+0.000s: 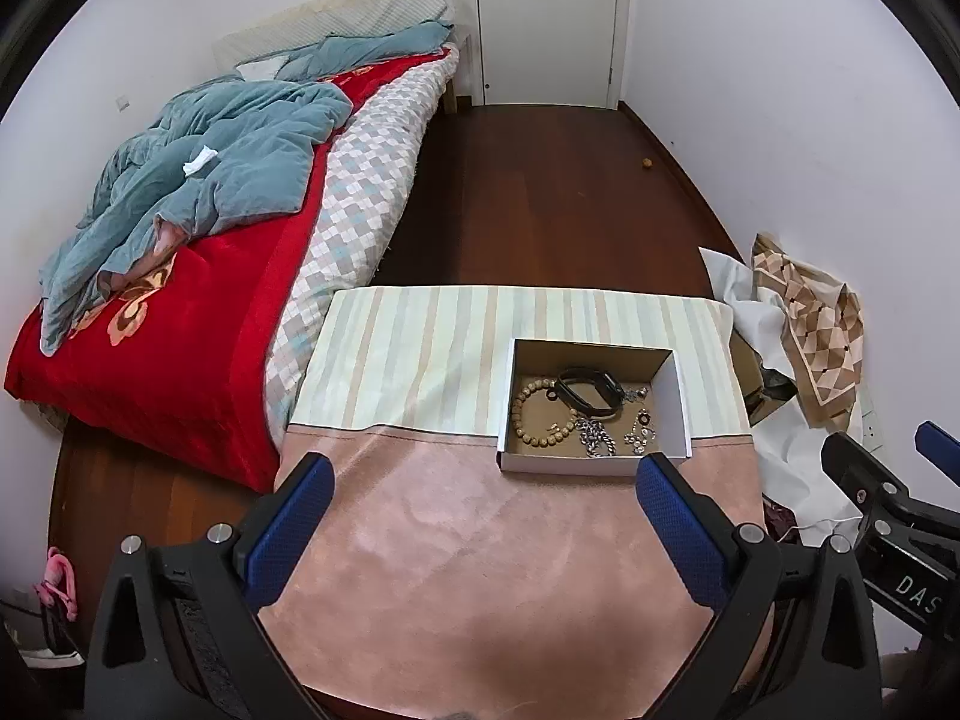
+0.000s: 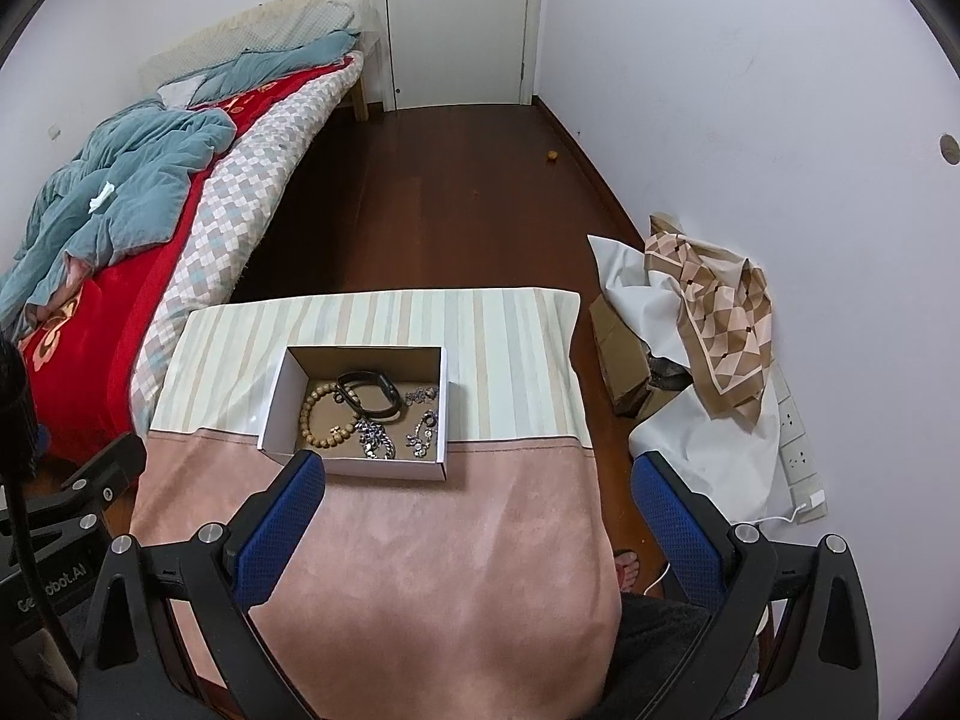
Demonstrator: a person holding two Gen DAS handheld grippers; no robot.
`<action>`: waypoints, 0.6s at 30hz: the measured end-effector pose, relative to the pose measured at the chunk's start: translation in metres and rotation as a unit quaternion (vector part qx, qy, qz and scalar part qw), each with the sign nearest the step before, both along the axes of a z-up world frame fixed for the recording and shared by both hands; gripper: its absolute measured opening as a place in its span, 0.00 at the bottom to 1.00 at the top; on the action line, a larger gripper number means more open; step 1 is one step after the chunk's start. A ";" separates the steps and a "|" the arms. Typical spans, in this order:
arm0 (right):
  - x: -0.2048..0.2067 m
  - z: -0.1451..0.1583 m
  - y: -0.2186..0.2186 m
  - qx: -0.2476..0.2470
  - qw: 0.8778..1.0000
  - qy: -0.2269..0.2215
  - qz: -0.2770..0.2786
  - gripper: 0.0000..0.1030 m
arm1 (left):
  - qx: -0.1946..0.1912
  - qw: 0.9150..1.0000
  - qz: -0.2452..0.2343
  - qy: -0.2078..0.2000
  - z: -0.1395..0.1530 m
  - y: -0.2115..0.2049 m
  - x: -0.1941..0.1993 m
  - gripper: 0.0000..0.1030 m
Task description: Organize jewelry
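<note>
Jewelry box (image 1: 594, 465) ahead of left tongs (image 1: 486, 480), right tongs (image 2: 477, 474) spread

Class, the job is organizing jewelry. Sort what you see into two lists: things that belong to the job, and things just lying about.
Belongs to the job:
cardboard box
bead bracelet
black wristband
silver chain
left gripper, open
right gripper, open

Just lying about:
blue quilt
patterned scarf
door
</note>
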State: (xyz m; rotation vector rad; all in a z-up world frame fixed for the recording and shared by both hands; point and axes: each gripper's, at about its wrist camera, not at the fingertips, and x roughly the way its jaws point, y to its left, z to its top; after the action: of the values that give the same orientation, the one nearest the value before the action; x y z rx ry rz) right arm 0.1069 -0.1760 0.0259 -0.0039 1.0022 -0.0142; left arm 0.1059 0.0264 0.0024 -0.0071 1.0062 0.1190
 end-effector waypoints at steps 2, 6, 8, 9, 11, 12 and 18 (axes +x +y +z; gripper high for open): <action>0.000 0.000 0.000 -0.001 1.000 0.000 0.000 1.00 | 0.001 1.000 0.000 0.001 -0.001 0.000 -0.001 1.00; -0.001 -0.001 0.000 -0.002 1.000 0.001 0.001 1.00 | -0.001 1.000 0.000 0.000 0.000 0.000 0.000 1.00; -0.001 0.000 -0.001 -0.002 1.000 0.002 0.002 1.00 | 0.000 1.000 0.000 0.000 -0.001 -0.001 -0.001 1.00; -0.001 0.000 0.000 -0.003 1.000 0.002 0.003 1.00 | -0.001 1.000 0.000 -0.001 -0.001 -0.002 -0.001 1.00; -0.001 0.000 0.000 -0.002 1.000 0.002 0.005 1.00 | -0.001 1.000 -0.001 -0.001 -0.001 -0.002 -0.002 1.00; -0.001 0.000 -0.001 -0.002 1.000 0.002 0.005 1.00 | 0.000 1.000 -0.001 -0.003 -0.001 -0.002 -0.003 1.00; -0.002 0.002 -0.002 -0.001 1.000 0.001 0.006 1.00 | 0.000 1.000 -0.002 -0.004 0.000 -0.003 -0.005 1.00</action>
State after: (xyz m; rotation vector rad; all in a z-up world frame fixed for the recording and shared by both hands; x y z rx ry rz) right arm 0.1050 -0.1781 0.0279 -0.0116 1.0034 -0.0039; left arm 0.1009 0.0231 0.0026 -0.0054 0.9984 0.1147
